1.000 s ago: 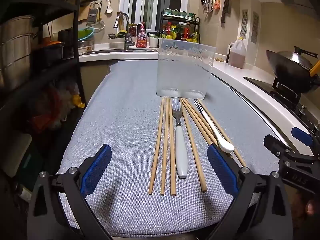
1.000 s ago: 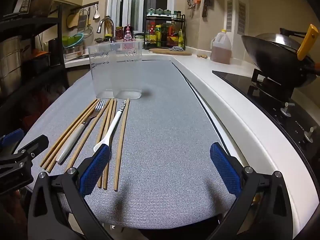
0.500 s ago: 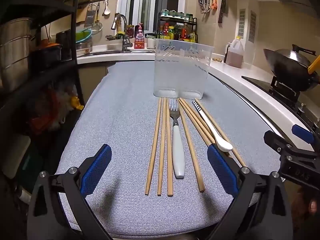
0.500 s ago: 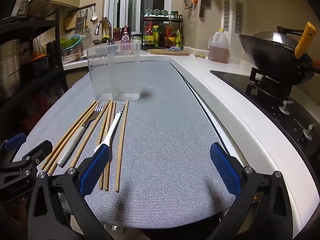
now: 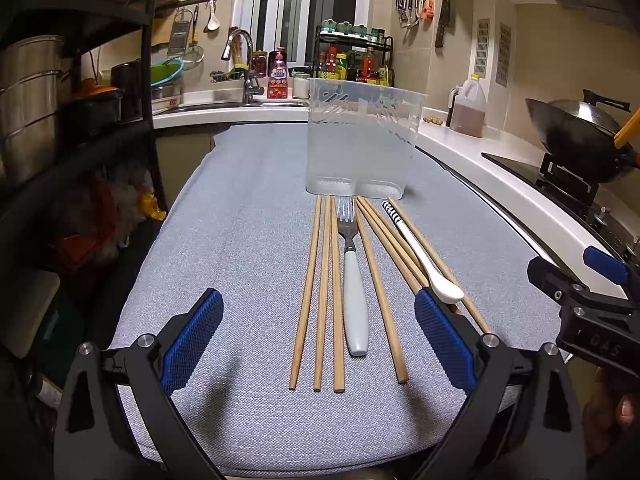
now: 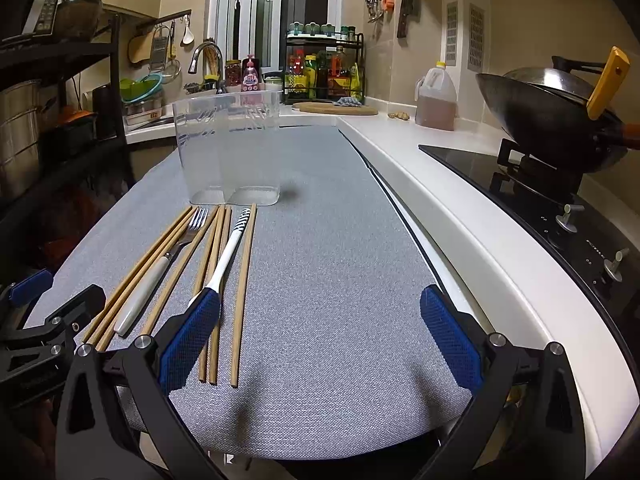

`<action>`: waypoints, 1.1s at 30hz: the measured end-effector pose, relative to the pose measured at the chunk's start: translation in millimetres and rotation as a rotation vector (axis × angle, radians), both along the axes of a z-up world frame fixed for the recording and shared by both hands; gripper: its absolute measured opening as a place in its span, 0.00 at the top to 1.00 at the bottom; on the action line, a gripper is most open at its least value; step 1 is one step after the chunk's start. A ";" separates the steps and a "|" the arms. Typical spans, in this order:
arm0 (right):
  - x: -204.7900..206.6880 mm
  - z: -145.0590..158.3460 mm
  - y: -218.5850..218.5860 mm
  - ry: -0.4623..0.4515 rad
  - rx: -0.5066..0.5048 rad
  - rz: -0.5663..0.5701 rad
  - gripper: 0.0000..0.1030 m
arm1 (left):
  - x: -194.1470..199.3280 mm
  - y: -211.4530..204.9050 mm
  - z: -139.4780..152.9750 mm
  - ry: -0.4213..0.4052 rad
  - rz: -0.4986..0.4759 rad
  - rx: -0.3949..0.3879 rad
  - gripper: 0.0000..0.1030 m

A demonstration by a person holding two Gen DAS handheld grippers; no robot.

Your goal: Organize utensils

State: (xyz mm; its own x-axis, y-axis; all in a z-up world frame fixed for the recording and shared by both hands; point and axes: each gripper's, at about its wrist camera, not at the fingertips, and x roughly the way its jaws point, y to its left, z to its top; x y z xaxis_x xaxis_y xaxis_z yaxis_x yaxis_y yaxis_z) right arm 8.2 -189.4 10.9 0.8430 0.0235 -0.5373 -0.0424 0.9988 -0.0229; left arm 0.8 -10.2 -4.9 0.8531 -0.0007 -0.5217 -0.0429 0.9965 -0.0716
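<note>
Utensils (image 5: 356,292) lie before left gripper (image 5: 318,344) and right gripper (image 6: 320,344), both spread wide, level.

Before you lies a grey woven mat (image 5: 248,208) covering the counter. On it, at the far end, stands a clear plastic holder (image 5: 360,148); nearer, wooden chopsticks (image 5: 320,292), a white-handled fork (image 5: 354,284) and a white spoon (image 5: 420,260) lie side by side.

Left gripper's (image 5: 318,342) pad (image 5: 444,344) hides the spoon (image 5: 420,254) bowl's near edge
</note>
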 end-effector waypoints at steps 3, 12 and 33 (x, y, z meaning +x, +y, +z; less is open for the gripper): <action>-1.5 0.5 1.0 -0.009 -0.002 0.000 0.05 | -1.2 -1.2 0.7 -0.008 -0.007 0.007 0.10; -2.7 0.9 1.8 -0.018 -0.005 0.002 0.05 | -0.2 -2.2 0.8 -0.010 -0.008 0.006 0.10; -3.5 0.7 4.7 -0.022 -0.006 0.006 0.05 | 0.3 -4.3 1.7 -0.015 -0.012 0.009 0.10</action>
State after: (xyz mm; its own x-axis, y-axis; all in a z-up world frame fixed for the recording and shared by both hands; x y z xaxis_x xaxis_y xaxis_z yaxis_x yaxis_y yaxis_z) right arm 4.7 -184.7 11.6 0.8545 0.0253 -0.5188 -0.0477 0.9984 -0.0300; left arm 1.1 -14.5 -3.2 0.8608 -0.0059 -0.5089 -0.0302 0.9976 -0.0628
